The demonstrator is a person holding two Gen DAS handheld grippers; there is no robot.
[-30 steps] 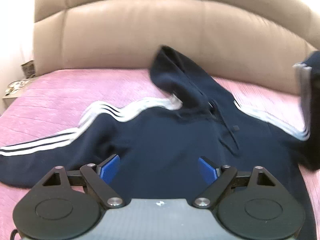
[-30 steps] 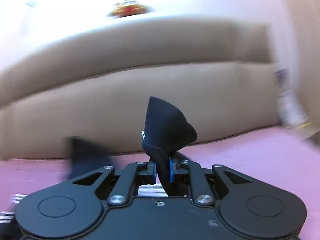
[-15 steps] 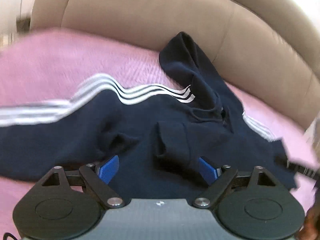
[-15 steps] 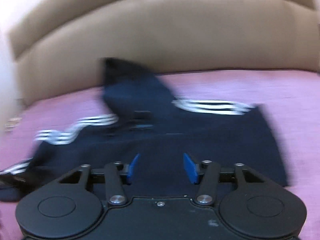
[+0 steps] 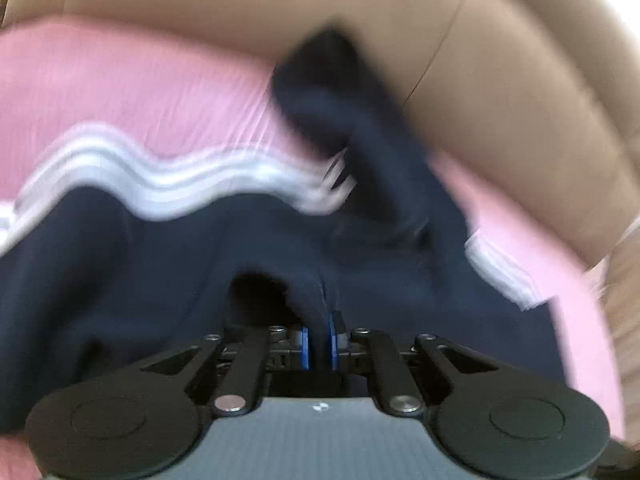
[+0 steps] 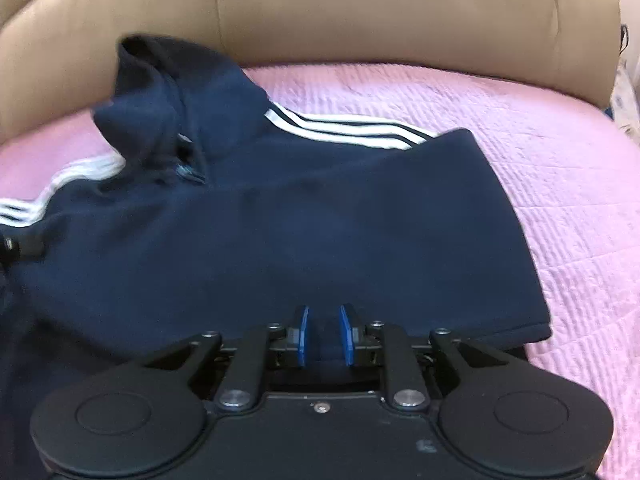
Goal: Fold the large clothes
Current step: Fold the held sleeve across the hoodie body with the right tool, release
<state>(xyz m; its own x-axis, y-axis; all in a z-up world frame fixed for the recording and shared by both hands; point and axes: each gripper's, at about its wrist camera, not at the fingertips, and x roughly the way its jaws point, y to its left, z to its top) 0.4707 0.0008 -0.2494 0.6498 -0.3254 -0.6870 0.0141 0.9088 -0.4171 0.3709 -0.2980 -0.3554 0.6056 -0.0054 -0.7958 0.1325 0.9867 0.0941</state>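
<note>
A navy hoodie with white sleeve stripes lies on the pink bedspread, hood toward the headboard. Its right sleeve is folded in over the body. In the left wrist view the hoodie is blurred by motion. My left gripper is shut on a pinched fold of navy fabric near the hoodie's middle. My right gripper is nearly closed with navy fabric between its blue pads, at the hoodie's near right edge.
A tan padded leather headboard runs across the back of the bed. The pink bedspread shows in the left wrist view beyond the striped left sleeve. Small objects sit at the far right edge.
My right gripper let go of the sleeve it held up, opened, came down to the hoodie's near edge and closed. My left gripper went from wide open to shut on the fabric.
</note>
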